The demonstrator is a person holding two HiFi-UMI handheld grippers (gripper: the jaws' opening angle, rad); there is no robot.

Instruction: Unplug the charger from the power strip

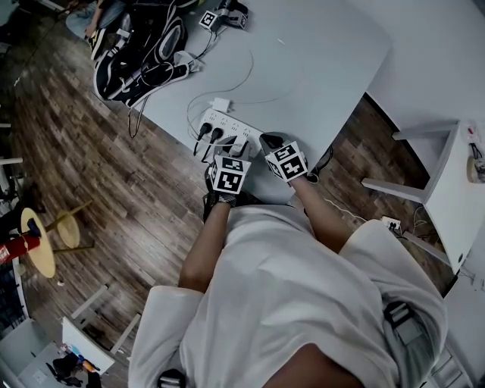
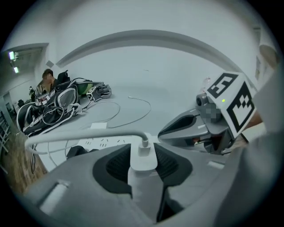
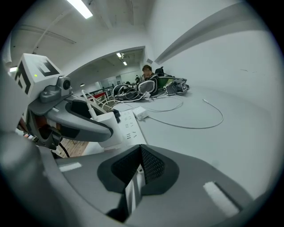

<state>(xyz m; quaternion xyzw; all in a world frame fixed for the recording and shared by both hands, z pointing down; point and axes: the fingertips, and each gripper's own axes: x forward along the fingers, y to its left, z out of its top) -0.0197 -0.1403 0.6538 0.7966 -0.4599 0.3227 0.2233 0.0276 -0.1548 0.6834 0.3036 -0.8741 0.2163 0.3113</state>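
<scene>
A white power strip (image 1: 223,125) lies near the front edge of the white table (image 1: 318,68), with black plugs (image 1: 206,136) in its left sockets. In the left gripper view my left gripper (image 2: 143,166) is shut on the white charger (image 2: 143,150), whose white cable (image 2: 88,136) runs off to the left. The charger stands over the strip (image 2: 103,142). My right gripper (image 3: 135,173) sits just right of it, with its pads closed on a thin white edge that looks like the strip's near end (image 3: 132,186). From the head, the two grippers (image 1: 236,151) (image 1: 270,142) are side by side at the strip's right end.
A small white adapter (image 1: 220,104) with a looping cable lies behind the strip. A heap of black gear (image 1: 140,53) and another marked gripper (image 1: 223,17) sit at the table's far left. A white stool (image 1: 432,182) stands to the right, and yellow stools (image 1: 42,242) stand on the wood floor.
</scene>
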